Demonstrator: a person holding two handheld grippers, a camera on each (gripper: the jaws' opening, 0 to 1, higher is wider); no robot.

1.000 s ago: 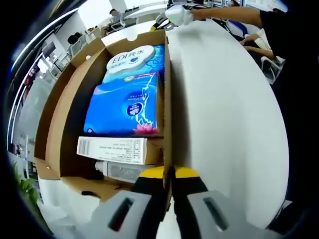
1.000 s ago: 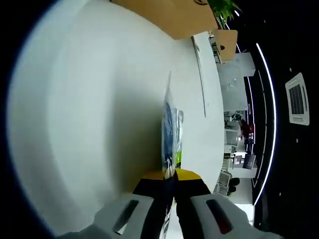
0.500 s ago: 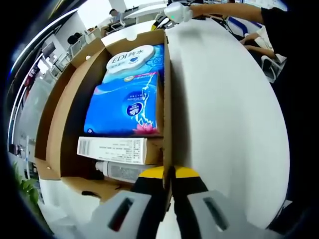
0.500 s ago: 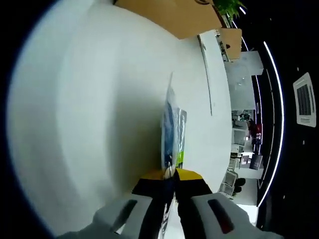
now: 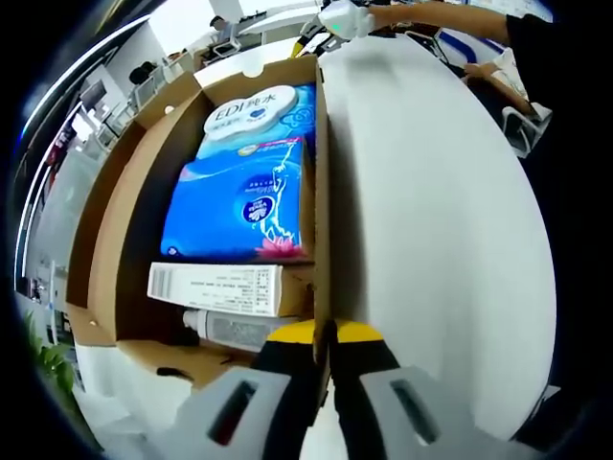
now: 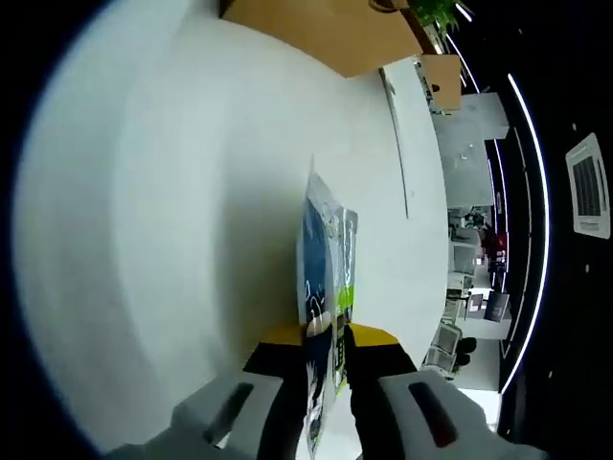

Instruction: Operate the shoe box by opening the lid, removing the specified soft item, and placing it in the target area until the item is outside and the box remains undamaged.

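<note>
My right gripper pinches a thin blue-green pouch edge-on over the white table, long axis running straight out from the jaws. Looks light, floppy, slick; I'd grip the sealed edge. My left gripper clamps the shoe box side wall.

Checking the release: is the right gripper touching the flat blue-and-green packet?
Touching. In the right gripper view the flat blue-and-green packet runs down between the right gripper's yellow-tipped jaws, which have parted slightly but meet its sides.
</note>
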